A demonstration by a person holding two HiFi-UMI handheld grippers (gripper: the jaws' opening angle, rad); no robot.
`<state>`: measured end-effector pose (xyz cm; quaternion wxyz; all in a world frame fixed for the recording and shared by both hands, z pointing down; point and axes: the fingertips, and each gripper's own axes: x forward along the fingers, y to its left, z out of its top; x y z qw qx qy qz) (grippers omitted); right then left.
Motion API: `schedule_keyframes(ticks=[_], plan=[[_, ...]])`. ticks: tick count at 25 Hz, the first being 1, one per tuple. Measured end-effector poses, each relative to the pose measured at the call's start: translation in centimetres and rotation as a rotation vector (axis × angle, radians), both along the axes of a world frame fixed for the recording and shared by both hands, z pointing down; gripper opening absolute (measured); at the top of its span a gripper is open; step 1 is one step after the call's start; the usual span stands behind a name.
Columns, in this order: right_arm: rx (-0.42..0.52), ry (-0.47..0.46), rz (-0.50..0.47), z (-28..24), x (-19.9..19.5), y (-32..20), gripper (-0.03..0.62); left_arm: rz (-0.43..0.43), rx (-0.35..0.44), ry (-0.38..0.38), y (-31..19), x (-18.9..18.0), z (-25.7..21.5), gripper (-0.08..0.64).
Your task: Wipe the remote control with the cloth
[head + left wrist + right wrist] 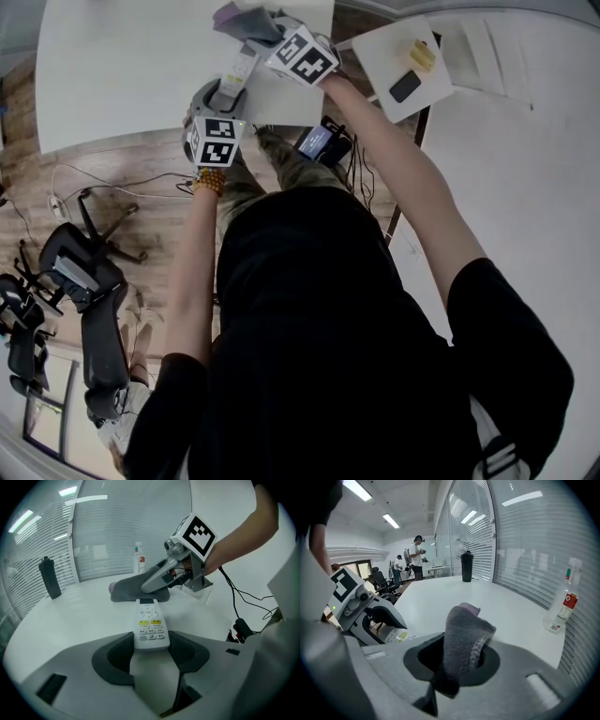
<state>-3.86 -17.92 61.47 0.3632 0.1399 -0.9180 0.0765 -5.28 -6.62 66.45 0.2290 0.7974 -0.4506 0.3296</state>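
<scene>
A white remote control [151, 626] lies on the white table [70, 616], pointing away from me. Its near end sits between the pads of my left gripper [151, 641], which touch both of its sides. In the head view the remote [240, 71] shows just beyond the left gripper [228, 92]. My right gripper [461, 660] is shut on a folded grey cloth [465, 632] that sticks up out of its jaws. Seen from the left gripper view, the right gripper [157, 579] holds the cloth [129, 591] down at the remote's far end.
A clear spray bottle [561, 606] and a black flask [49, 577] stand on the far part of the table. Black office chairs [89, 291] are on the floor at left. A smaller table [384, 52] with a phone [405, 86] stands at right. People [416, 557] stand far back.
</scene>
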Motion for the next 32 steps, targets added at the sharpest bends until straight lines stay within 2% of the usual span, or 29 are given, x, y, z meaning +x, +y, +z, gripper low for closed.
schedule_keyframes(ticks=[10, 16, 23, 26, 32], plan=[[-0.03, 0.007, -0.001, 0.9, -0.8, 1.6, 0.069, 0.003, 0.001, -0.001, 0.1, 0.1, 0.1, 0.236], [-0.033, 0.018, -0.083, 0.6, -1.6, 3.8, 0.067, 0.005, 0.008, -0.002, 0.1, 0.1, -0.1, 0.236], [-0.019, -0.007, -0.105, 0.0, -2.0, 5.9, 0.067, 0.007, 0.016, -0.007, 0.2, 0.1, 0.0, 0.236], [0.014, 0.017, -0.159, -0.4, -2.2, 6.9, 0.069, 0.014, 0.017, -0.007, 0.1, 0.2, -0.2, 0.236], [0.0, 0.037, -0.201, -0.5, -2.4, 8.5, 0.069, 0.015, 0.014, -0.004, 0.2, 0.3, -0.1, 0.236]])
